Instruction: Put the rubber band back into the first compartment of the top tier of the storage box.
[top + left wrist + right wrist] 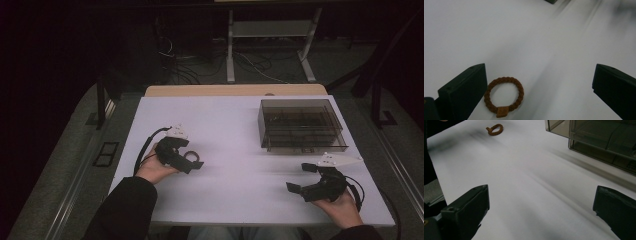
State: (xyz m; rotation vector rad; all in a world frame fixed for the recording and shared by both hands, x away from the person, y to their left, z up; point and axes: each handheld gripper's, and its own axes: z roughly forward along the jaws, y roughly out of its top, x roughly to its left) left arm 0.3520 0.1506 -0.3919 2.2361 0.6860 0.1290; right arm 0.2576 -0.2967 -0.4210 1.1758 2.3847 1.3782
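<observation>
Both my grippers spread wide, left gripper [539,92] over brown braided ring [504,96] beside its seven-o'clock jaw, right gripper [541,215] empty, smoky box [300,125] at one o'clock.

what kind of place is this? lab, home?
Probably a lab or data-collection room: a bare white table under a fixed overhead camera, loose cables on the floor behind it, and only a braided ring and a smoked plastic drawer box set out.
</observation>
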